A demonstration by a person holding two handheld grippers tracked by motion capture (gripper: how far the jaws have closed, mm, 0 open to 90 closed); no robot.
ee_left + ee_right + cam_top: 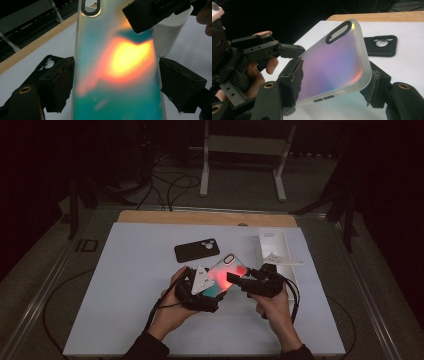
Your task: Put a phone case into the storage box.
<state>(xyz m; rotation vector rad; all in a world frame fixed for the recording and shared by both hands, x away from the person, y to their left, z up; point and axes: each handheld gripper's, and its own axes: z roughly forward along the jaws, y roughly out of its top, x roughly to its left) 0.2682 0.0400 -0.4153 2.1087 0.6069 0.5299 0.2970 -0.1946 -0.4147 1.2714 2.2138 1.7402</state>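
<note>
So the left gripper (pixel 212 282) was clamped across the width of the iridescent phone case (pixel 222 272). In the left gripper view its pads sat against both long edges, jaws fairly wide only because the case is wide. The right gripper (pixel 235 279) had the same case between its own jaws. In the right gripper view its pads looked pressed onto the port end, one on the side edge and one at the rounded corner. That meant both tools were on it at once.

The case itself was up off the white table (pixel 125 295), tilted, with the camera cutout pointing away from the person. A black phone case (pixel 197 250) lay flat further back, and a white tray-looking piece (pixel 272 242) sat off to the right, well apart from it.

My read: this was a mid-air handover or regrip. Next move probably needed one gripper to let go only once the other's bite was solid. That corner grip on the right looked a bit sketchy, and slick rounded plastic could easily pivot or pop out.
</note>
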